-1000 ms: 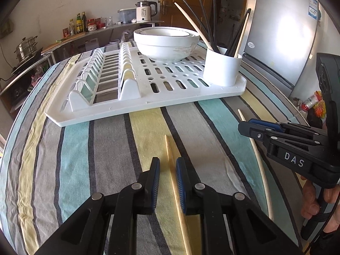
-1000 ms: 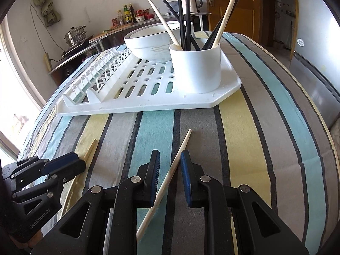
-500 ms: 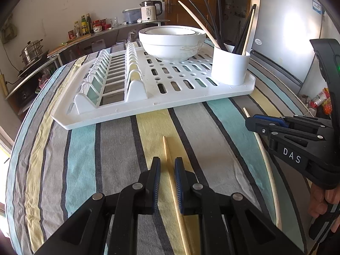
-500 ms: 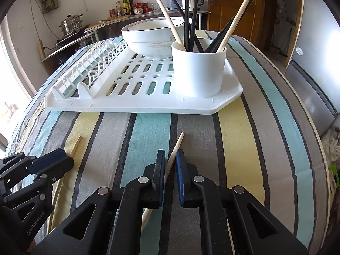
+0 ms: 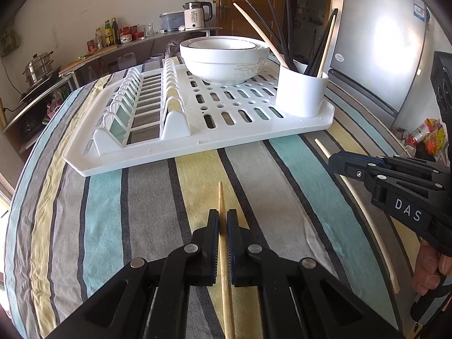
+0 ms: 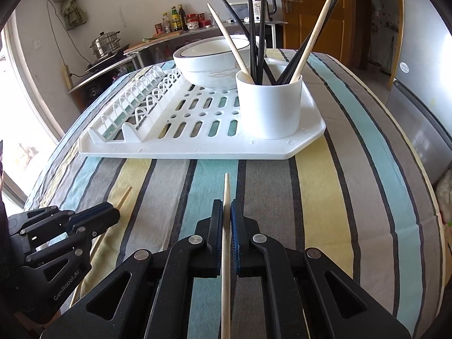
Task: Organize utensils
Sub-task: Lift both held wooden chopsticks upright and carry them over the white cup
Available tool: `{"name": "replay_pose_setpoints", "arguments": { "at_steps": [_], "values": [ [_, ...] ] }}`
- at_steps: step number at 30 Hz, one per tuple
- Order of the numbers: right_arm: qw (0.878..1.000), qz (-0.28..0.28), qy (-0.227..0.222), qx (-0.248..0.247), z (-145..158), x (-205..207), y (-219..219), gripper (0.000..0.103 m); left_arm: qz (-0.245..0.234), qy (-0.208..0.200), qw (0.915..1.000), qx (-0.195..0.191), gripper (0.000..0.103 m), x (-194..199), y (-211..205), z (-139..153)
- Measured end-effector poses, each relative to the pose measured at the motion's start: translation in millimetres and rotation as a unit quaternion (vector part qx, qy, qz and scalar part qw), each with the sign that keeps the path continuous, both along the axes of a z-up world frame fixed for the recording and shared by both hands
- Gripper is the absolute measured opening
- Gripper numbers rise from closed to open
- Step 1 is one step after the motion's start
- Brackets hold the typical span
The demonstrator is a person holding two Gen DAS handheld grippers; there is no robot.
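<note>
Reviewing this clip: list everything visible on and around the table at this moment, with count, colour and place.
Wooden chopsticks on cloth: 2, pale wood; one between the left gripper's fingers, the other between the right's.
Utensil cup: 1, white, near right corner of the rack.
Chopsticks in cup: several black, two pale wood, standing tilted.
Dish rack: 1, white plastic, on the far half of the table.
Bowl: white with dark rim, on the rack behind the cup; a second looks nested inside.
Tablecloth: 1, striped teal, yellow, grey.
Kettle: 1, white and steel, back counter.
Steamer pot: 1, steel, left counter.
Fridge: 1, silver, right.
Left gripper: black, shut on a chopstick.
Right gripper: black, shut on a chopstick.
</note>
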State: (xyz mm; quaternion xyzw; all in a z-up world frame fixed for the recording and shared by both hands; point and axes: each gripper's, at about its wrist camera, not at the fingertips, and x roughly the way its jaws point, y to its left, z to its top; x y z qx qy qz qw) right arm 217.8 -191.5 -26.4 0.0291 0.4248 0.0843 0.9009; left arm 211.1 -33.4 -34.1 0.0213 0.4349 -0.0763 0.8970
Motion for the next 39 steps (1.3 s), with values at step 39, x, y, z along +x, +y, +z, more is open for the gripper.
{"name": "replay_pose_setpoints", "arguments": {
  "at_steps": [39],
  "values": [
    [0.987, 0.018, -0.142, 0.075, 87, -60, -20, 0.005, -0.046, -0.111, 0.9859, -0.117, 0.005, -44, 17, 109]
  ]
}}
